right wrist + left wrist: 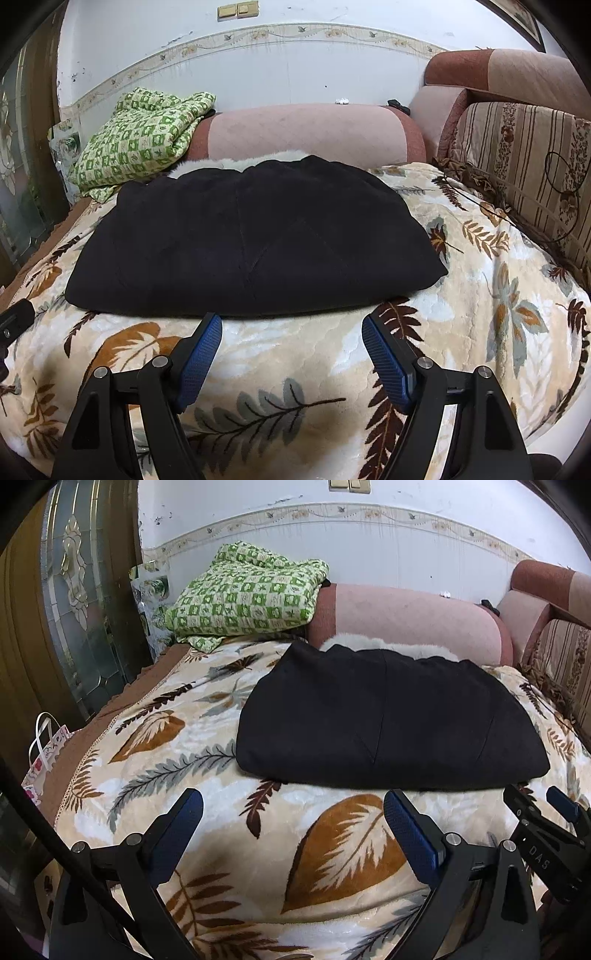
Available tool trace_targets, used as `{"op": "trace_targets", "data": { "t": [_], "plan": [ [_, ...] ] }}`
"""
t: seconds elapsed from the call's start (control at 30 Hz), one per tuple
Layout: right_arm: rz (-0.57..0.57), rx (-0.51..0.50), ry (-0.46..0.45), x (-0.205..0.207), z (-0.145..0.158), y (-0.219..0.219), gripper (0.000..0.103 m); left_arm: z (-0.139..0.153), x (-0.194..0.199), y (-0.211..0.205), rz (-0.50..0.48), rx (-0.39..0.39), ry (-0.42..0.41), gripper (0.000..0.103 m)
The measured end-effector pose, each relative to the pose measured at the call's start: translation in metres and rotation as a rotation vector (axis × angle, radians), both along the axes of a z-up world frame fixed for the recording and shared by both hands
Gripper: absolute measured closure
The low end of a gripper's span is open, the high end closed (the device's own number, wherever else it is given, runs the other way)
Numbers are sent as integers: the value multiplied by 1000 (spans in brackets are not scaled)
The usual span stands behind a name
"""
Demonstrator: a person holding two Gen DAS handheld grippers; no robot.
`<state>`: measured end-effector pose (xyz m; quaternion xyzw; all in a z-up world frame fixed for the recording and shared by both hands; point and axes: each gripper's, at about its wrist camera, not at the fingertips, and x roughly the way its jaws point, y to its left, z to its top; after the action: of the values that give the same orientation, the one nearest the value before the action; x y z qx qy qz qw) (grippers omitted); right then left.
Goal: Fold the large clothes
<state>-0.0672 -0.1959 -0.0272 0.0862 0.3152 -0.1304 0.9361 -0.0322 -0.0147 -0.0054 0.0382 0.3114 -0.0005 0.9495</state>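
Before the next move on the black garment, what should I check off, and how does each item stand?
1. left gripper open and holding nothing: ok.
2. right gripper open and holding nothing: ok.
3. black garment lying flat on the leaf-print blanket: ok.
4. Near hem within reach of both grippers: ok, just ahead of the fingertips.
5. Green checked blanket apart from the garment: ok.
6. Number of folds already made: cannot tell.
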Motion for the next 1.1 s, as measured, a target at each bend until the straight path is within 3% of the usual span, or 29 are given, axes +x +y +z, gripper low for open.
{"op": "trace_targets", "data": {
  "t": [1.1],
  "plan": [
    [7,-31,30,4,-6,4,21,-17,7,-1,-45,-35,92,5]
  ]
}}
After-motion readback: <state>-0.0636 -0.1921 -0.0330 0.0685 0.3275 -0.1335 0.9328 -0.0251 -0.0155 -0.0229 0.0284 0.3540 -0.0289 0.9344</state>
